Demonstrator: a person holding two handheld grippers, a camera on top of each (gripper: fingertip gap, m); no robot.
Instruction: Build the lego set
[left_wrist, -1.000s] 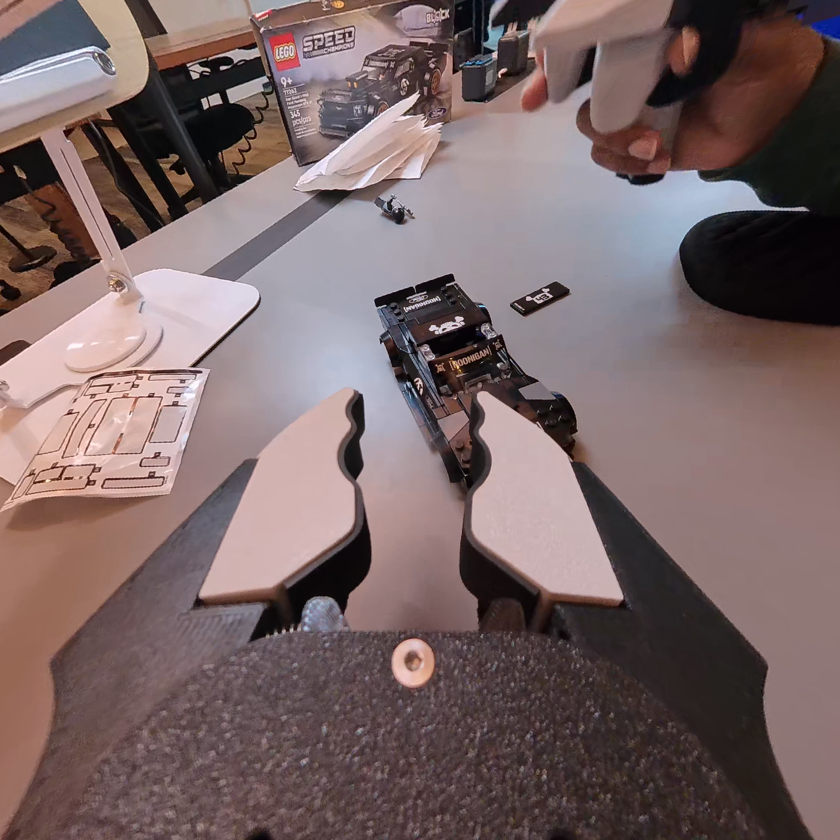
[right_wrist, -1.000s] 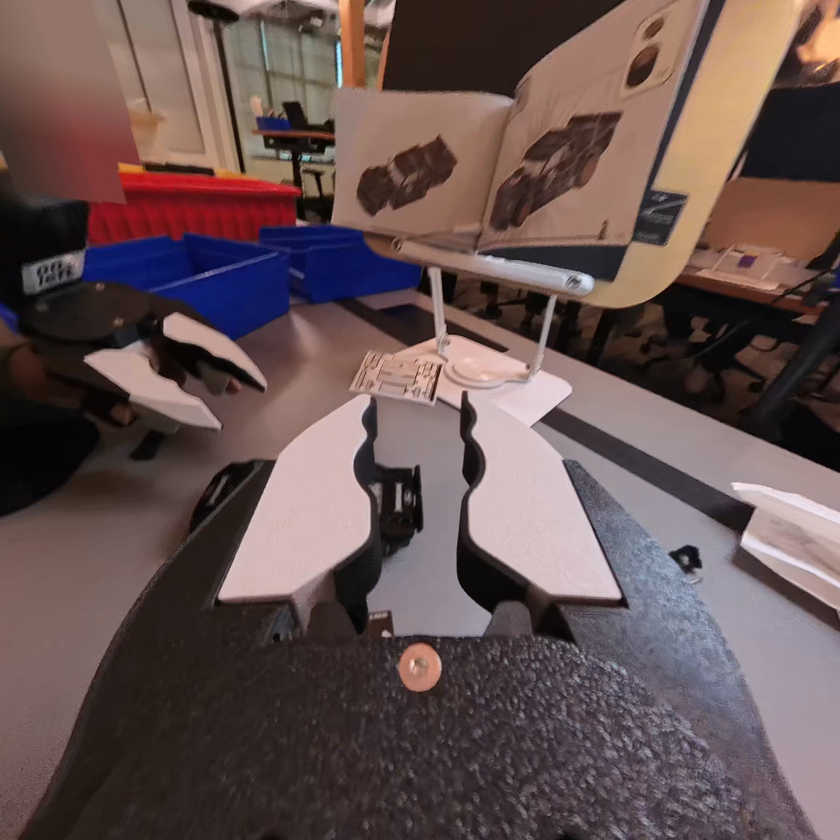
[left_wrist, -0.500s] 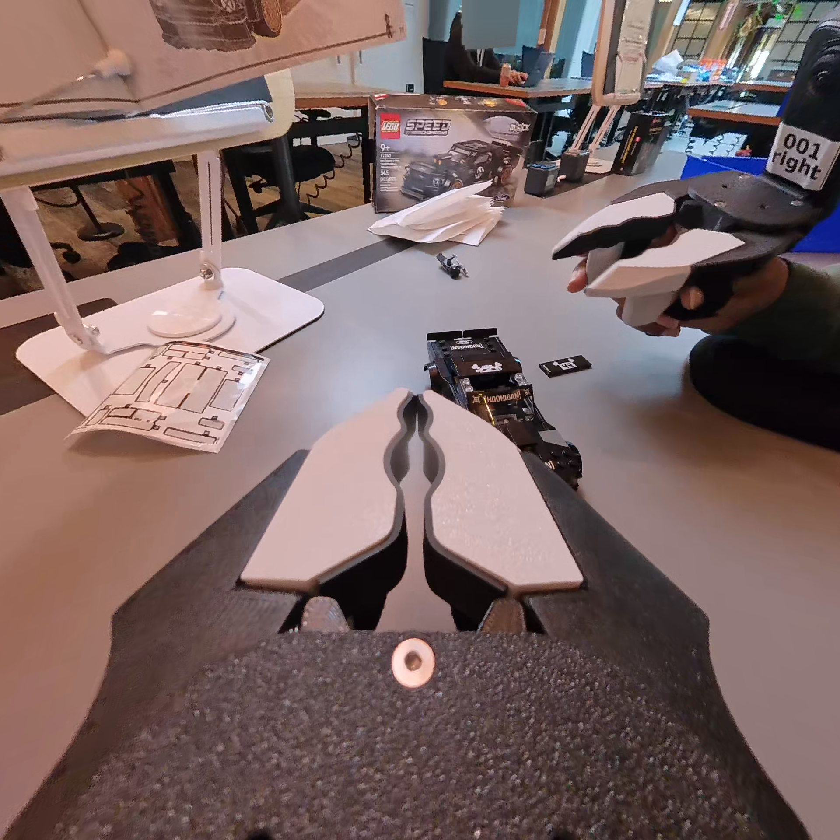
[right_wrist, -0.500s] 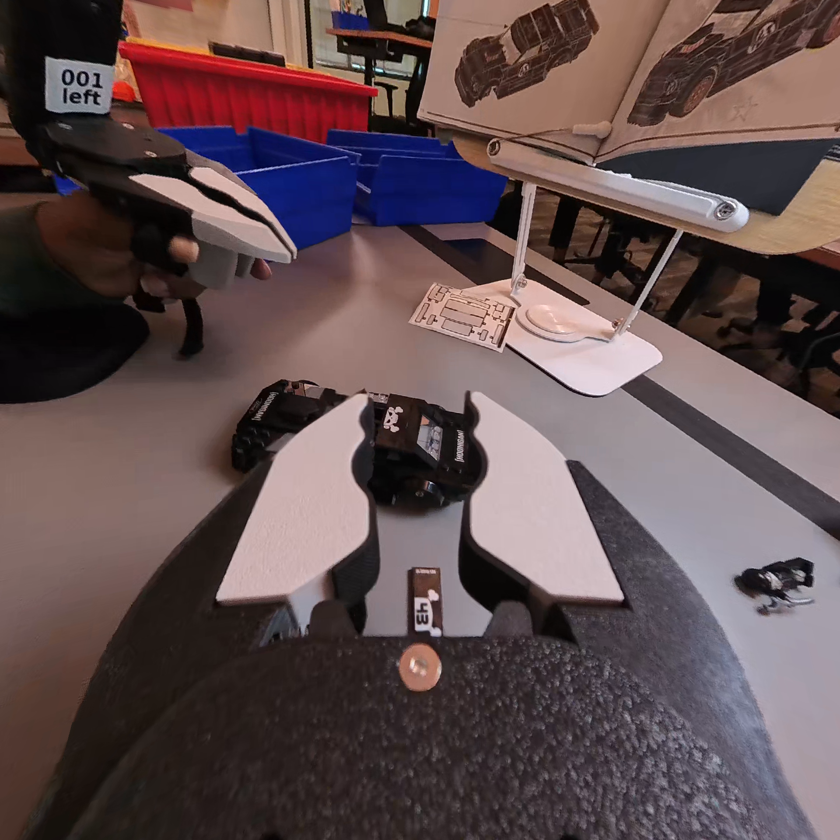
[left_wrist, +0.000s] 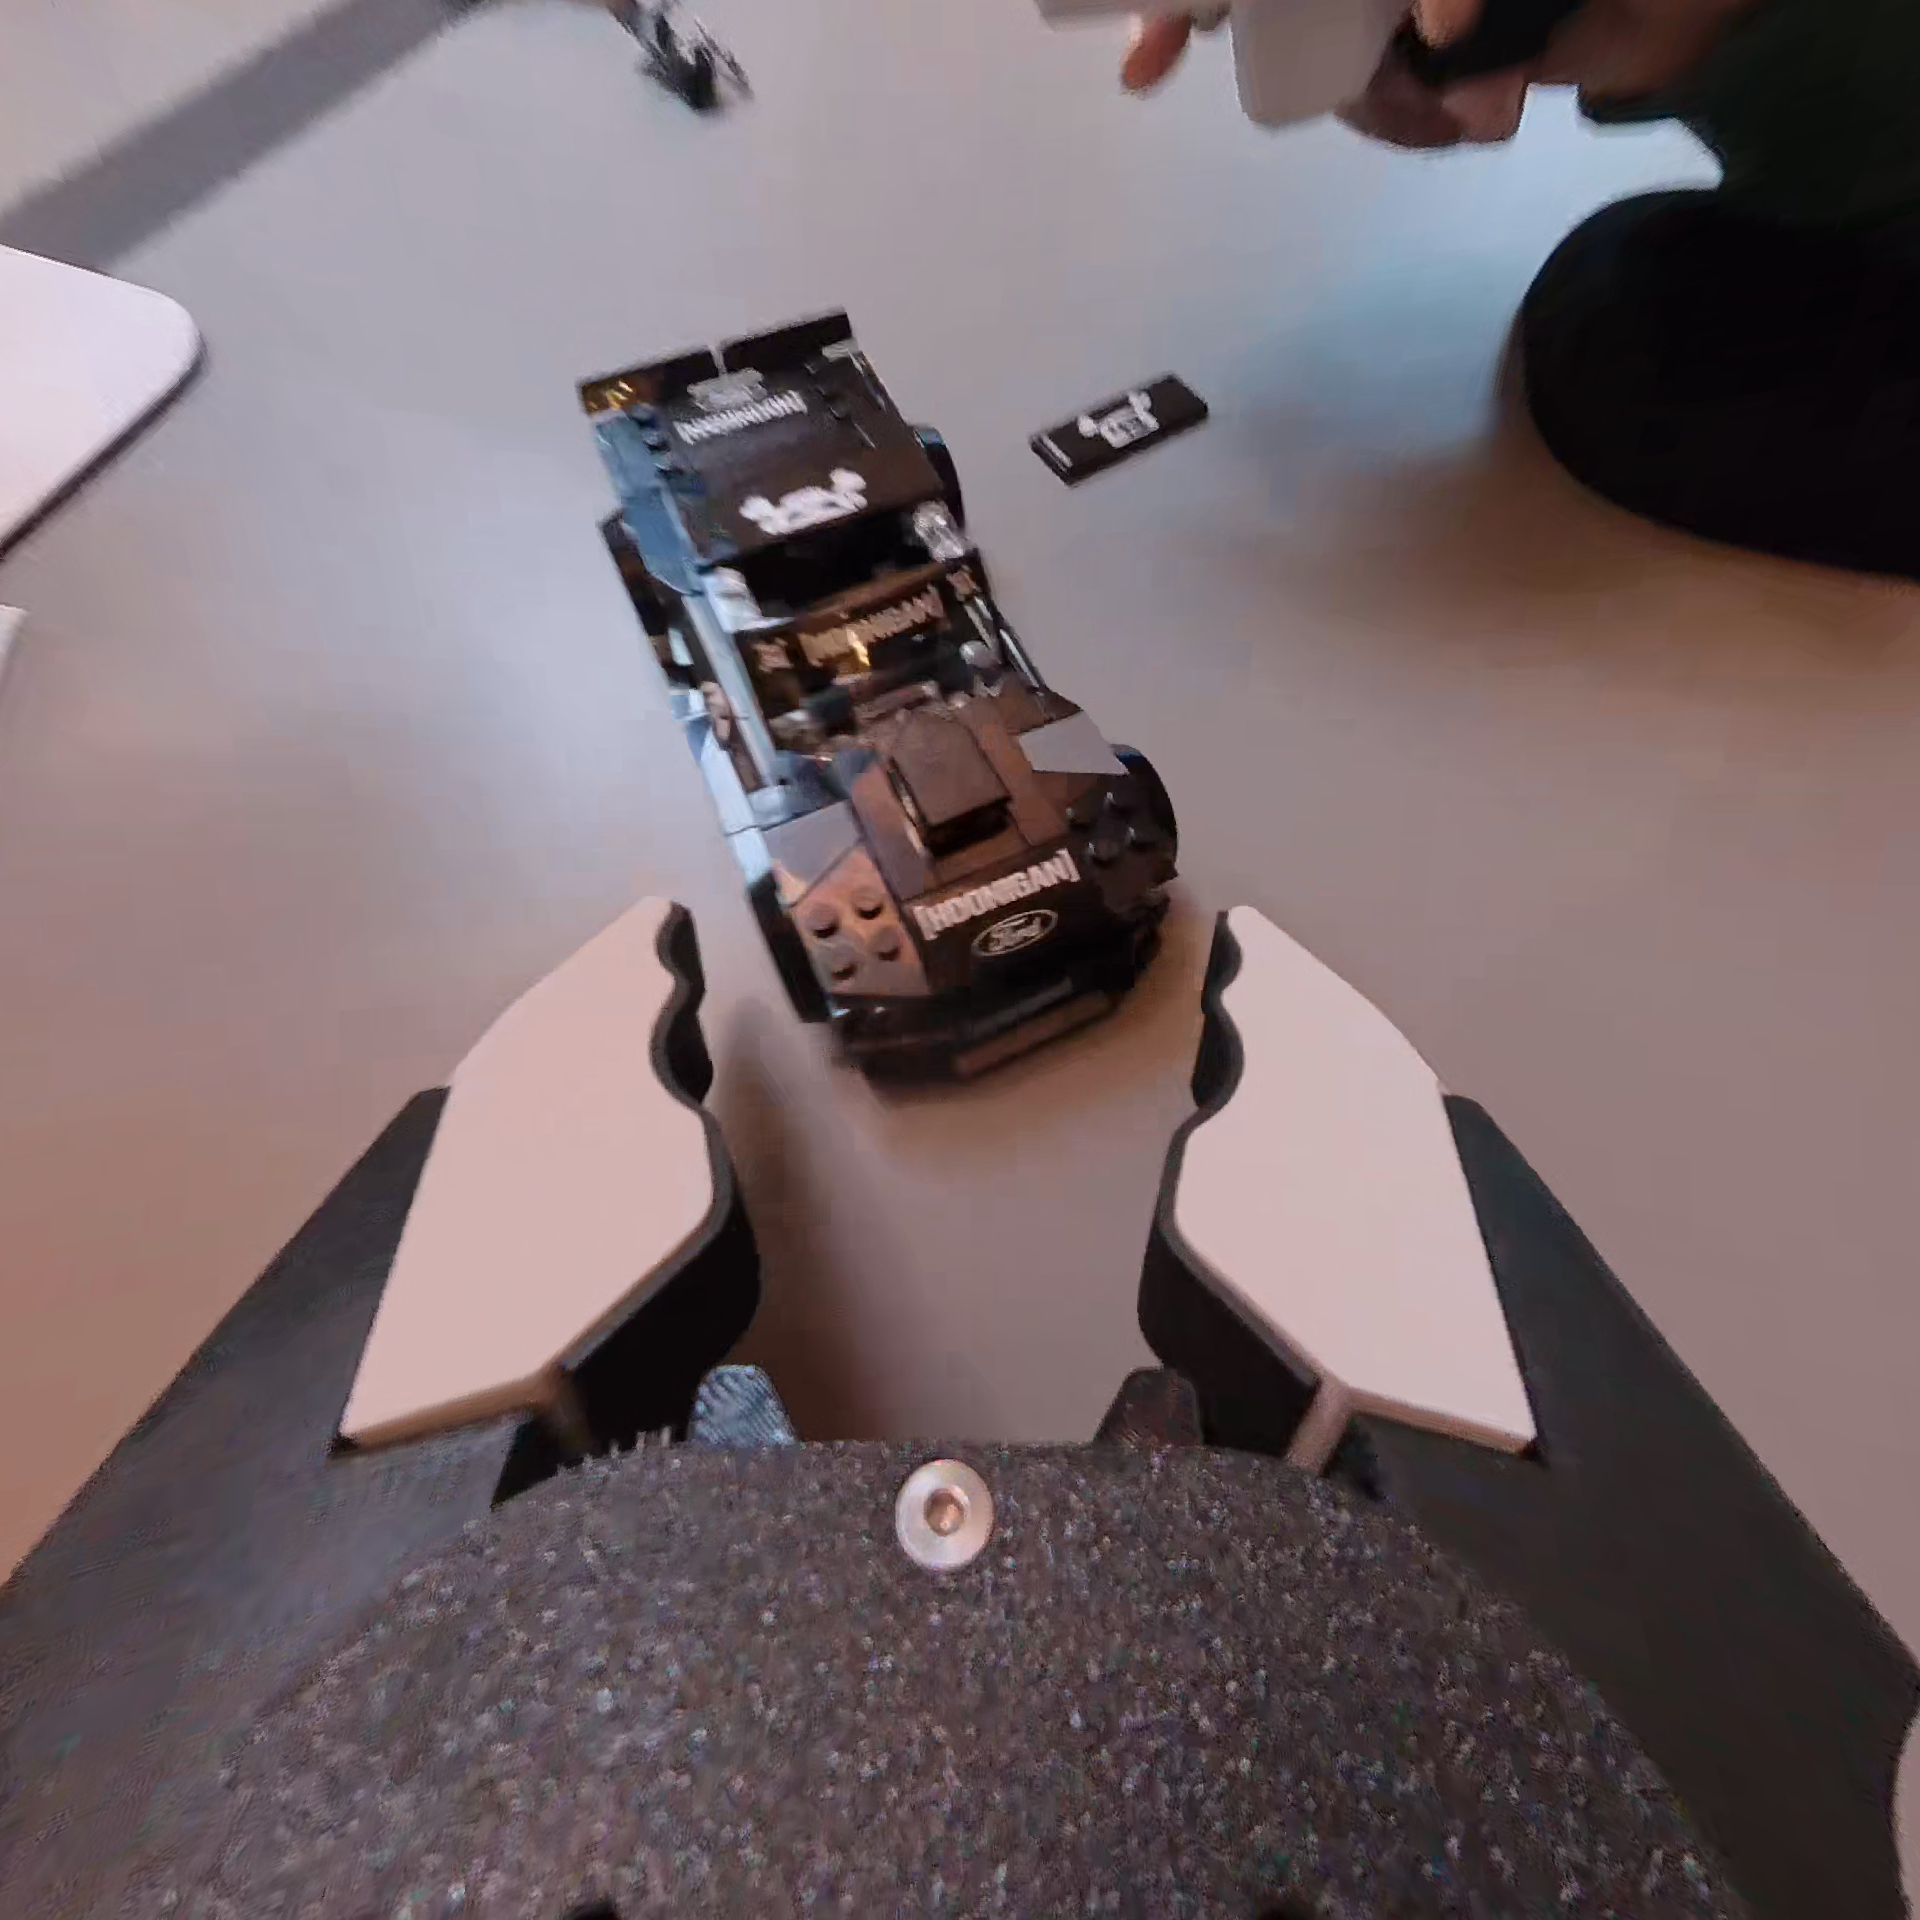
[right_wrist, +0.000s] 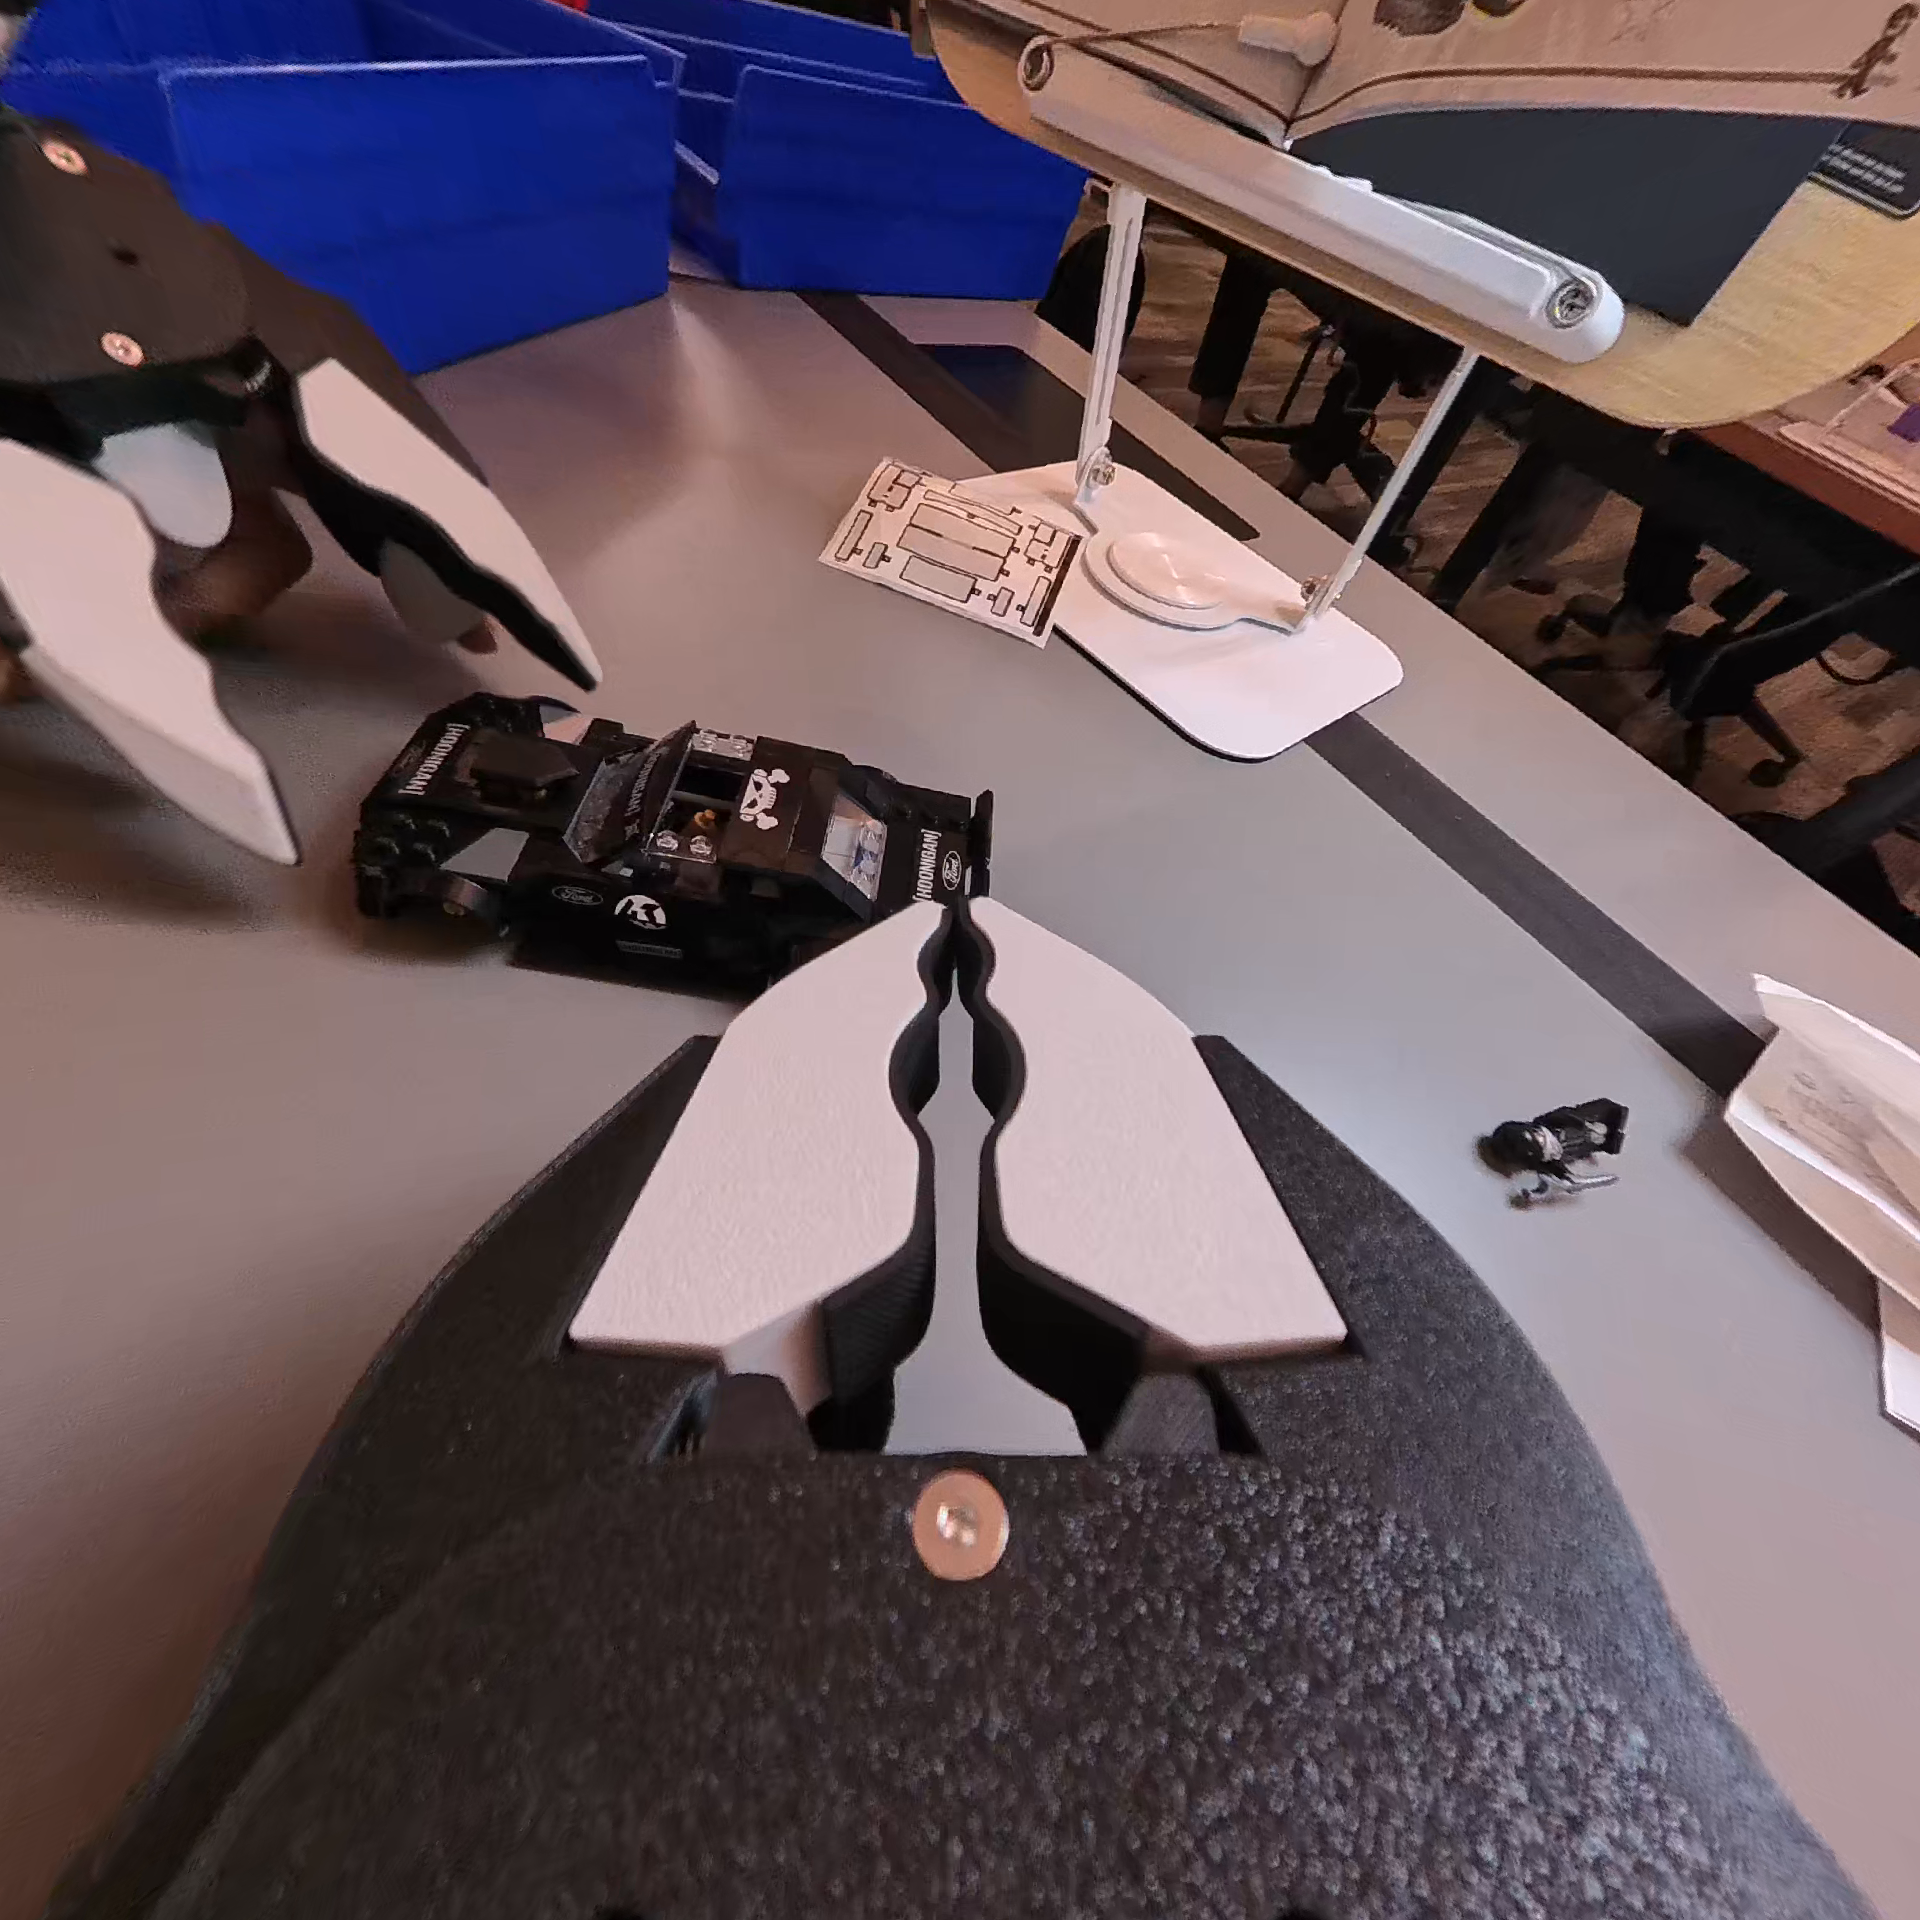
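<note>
While white lettering and a skull emblem mark its black bodywork, the lego car (left_wrist: 873, 717) sits on the grey table (left_wrist: 312, 831), nose just beyond the left gripper (left_wrist: 945, 940), whose jaws now gape wide and empty after being nearly shut half a second ago. The right gripper (right_wrist: 956, 914), spread earlier, has closed to a sliver near the car's tail, holding nothing. A small printed black tile (left_wrist: 1120, 426) lies right of the car.

Closed right hand-held gripper (right_wrist: 958, 914) just beside black lego car (right_wrist: 675, 842) on grey table (right_wrist: 312, 1143)
</note>
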